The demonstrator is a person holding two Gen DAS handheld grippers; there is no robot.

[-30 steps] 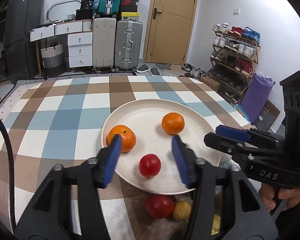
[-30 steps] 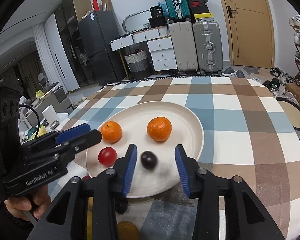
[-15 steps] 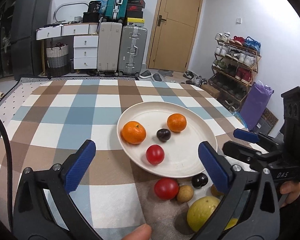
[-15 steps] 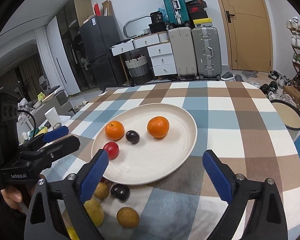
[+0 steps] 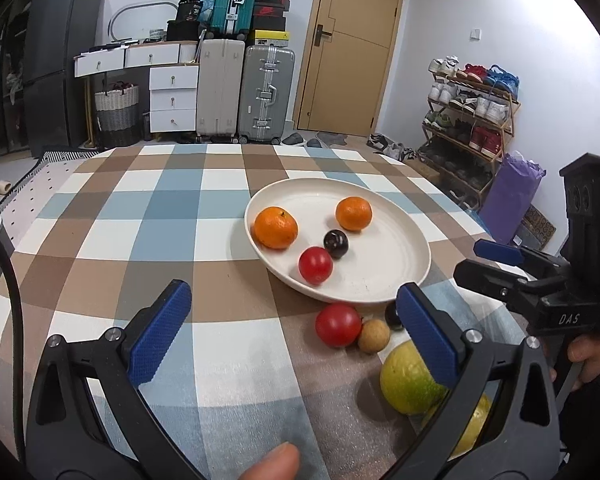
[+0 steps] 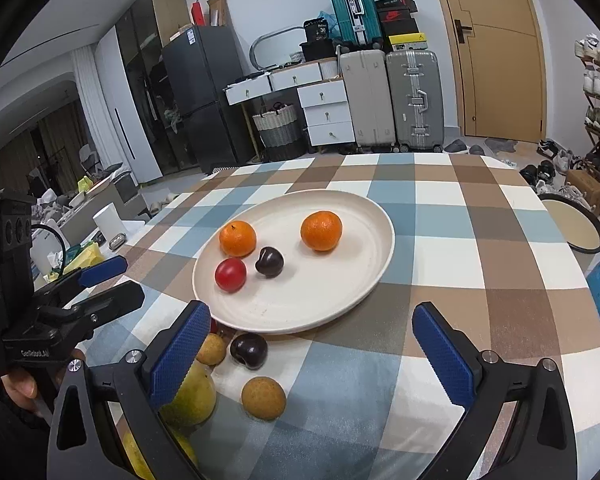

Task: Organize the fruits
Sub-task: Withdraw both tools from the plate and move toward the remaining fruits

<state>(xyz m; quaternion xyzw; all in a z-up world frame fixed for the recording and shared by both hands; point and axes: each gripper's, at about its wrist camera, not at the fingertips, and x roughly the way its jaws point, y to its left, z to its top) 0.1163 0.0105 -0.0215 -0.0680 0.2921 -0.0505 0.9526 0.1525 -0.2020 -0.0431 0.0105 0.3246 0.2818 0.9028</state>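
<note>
A cream plate (image 5: 396, 276) (image 6: 340, 300) on the checked tablecloth holds two oranges (image 5: 275, 227) (image 6: 321, 230), a red tomato (image 5: 315, 265) (image 6: 230, 274) and a dark plum (image 5: 336, 243) (image 6: 269, 261). In front of the plate lie a second red tomato (image 5: 338, 325), a small brown fruit (image 5: 374, 336) (image 6: 263, 397), a dark plum (image 6: 249, 350) and a yellow-green pear (image 5: 408, 380) (image 6: 190, 396). My left gripper (image 5: 292, 332) is open and empty, near the loose fruits. My right gripper (image 6: 310, 352) is open and empty above them.
The checked tablecloth (image 5: 140, 220) stretches left and back. A dark round tray (image 6: 572, 228) sits off the table's right edge. Suitcases (image 5: 260, 92), drawers and a shoe rack (image 5: 468, 120) stand beyond the table.
Both grippers opened wide and pulled back from the plate. The right one let go of the dark plum, which now lies on the plate by the tomato.
</note>
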